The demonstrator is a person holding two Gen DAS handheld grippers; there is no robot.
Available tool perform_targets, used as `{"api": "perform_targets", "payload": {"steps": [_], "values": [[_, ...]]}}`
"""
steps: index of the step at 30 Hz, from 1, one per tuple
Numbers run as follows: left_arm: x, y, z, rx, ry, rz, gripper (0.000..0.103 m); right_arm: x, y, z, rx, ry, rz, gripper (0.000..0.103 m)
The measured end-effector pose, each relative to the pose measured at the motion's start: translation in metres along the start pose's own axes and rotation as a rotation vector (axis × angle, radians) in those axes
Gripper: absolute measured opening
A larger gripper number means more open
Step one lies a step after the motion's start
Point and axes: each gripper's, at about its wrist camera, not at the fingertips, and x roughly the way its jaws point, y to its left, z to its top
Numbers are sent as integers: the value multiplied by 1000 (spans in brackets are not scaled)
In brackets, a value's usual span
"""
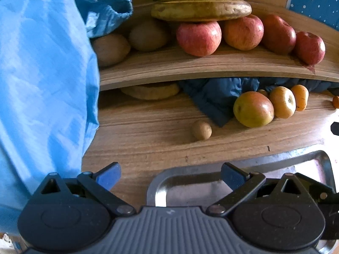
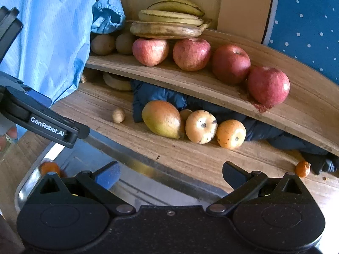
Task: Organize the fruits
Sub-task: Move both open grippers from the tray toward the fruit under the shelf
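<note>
Your left claw (image 1: pixel 170 176) is spread wide with nothing in it, hanging over the near rim of the metal tray (image 1: pixel 250 167). Your right claw (image 2: pixel 171 174) is just as wide and just as empty, sitting over the same tray (image 2: pixel 25 186), and your left unit shows up at the left edge of that view. There's a small orange fruit (image 2: pixel 49 167) inside the tray near its left corner, partly hidden behind the right claw's linkage.

Past the tray on the wooden counter (image 2: pixel 190 154) you've got a little brown nut-looking thing (image 2: pixel 118 115) lying on its own, then a row touching each other: a green-red mango-shaped fruit (image 2: pixel 162 119), a yellow apple (image 2: pixel 201 126) with its stem end facing you, and an orange one (image 2: pixel 231 134) next to it. A dark blue padded cloth (image 2: pixel 152 93) is bunched up right behind them. Off to the right, well apart, sits another tiny orange fruit (image 2: pixel 302 169).

Higher up, the curved shelf (image 2: pixel 190 80) carries four red apples (image 2: pixel 231 63) in a line, two kiwis (image 2: pixel 103 44) at the left end, and bananas (image 2: pixel 167 21) stacked behind, the bottom one resting on the leftmost apples. A light blue garment (image 2: pixel 55 31) covers the left side in both views.
</note>
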Motion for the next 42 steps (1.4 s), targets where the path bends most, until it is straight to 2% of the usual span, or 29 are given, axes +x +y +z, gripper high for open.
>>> {"api": "perform_targets", "payload": {"steps": [17,23,26,30,42], "values": [[45,-12,32,83,-19,-78,102,23,4,11,-57,20,-109,102],[54,-13,31,81,-12,-99,102,37,9,22,-161,1,-135,102],[58,-12,30,74,-10,-109,102,43,17,25,-253,-10,-130,102],[62,-11,30,65,-14,-123,102,50,24,29,-306,-10,-115,100],[60,-14,37,56,-27,-147,88,66,30,37,-382,-10,-124,88]]}}
